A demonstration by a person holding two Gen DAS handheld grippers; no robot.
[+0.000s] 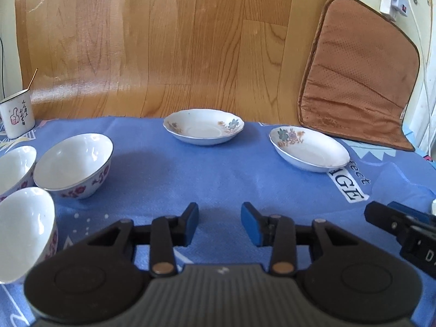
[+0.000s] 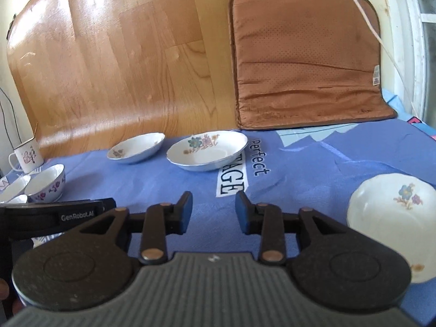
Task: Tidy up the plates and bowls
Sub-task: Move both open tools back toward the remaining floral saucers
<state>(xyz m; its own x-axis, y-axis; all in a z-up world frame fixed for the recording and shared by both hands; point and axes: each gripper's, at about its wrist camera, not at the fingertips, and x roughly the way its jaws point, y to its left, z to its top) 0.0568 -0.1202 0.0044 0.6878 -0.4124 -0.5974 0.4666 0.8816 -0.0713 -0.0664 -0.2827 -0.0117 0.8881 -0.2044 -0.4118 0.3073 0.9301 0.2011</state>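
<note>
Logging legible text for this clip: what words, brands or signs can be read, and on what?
"perfect" on the blue tablecloth, printed sideways in the right wrist view.
"AGE" on the cloth's white label; any earlier letters are hidden by a plate.
"GenRobot.AI" on the left tongs, seen from the right wrist.
Handwritten characters on the enamel mug: too small to read.
"D" on the right tongs: cut off.

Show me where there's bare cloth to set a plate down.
Free: the blue tablecloth between the red-flowered white bowls and the two floral plates, and between those and the near floral plate. Crowded: the bowl cluster beside the white enamel mug.
</note>
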